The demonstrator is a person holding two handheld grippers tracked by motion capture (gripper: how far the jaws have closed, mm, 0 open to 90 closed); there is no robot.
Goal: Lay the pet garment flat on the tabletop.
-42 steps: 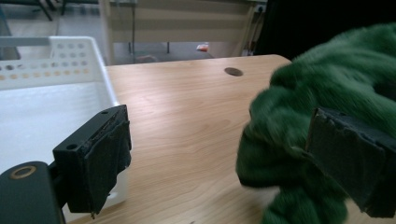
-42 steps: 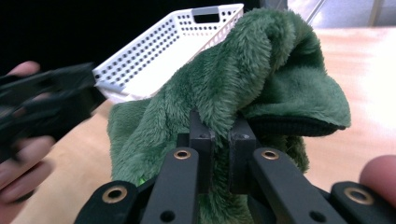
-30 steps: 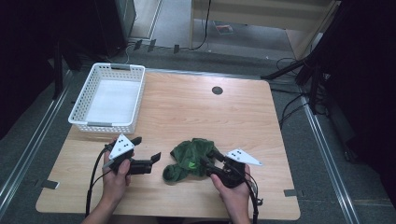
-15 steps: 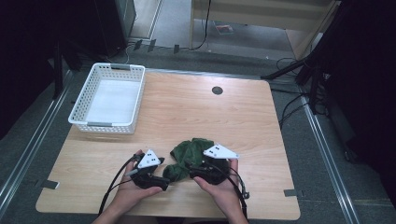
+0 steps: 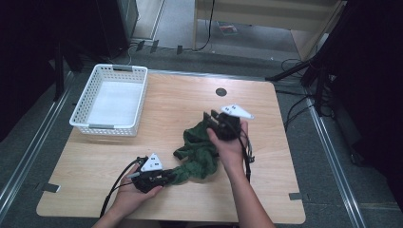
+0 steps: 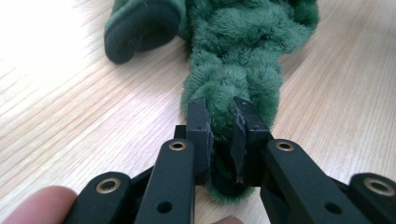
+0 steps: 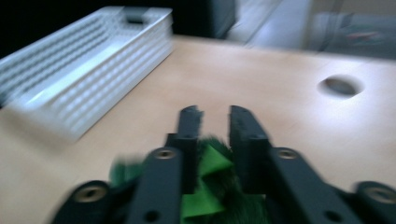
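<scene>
A fuzzy dark green cloth (image 5: 199, 153) lies bunched on the wooden table (image 5: 180, 99), drawn out between my two grippers. My left gripper (image 5: 167, 178) rests low near the front edge, shut on the cloth's near end. In the left gripper view its jaws (image 6: 219, 108) pinch the green cloth (image 6: 233, 51). My right gripper (image 5: 212, 118) is raised over the table's middle, shut on the cloth's far end. In the right gripper view, green cloth (image 7: 210, 168) sits between the jaws (image 7: 215, 114), low behind their tips.
A white slatted basket (image 5: 134, 97) stands at the table's back left and looks empty; it also appears as the basket (image 7: 79, 70) in the right gripper view. A round dark hole (image 5: 220, 91) is in the tabletop at the back.
My left gripper came in to the cloth and shut on its near end. My right gripper lifted and moved away from me with the far end, stretching the cloth out.
</scene>
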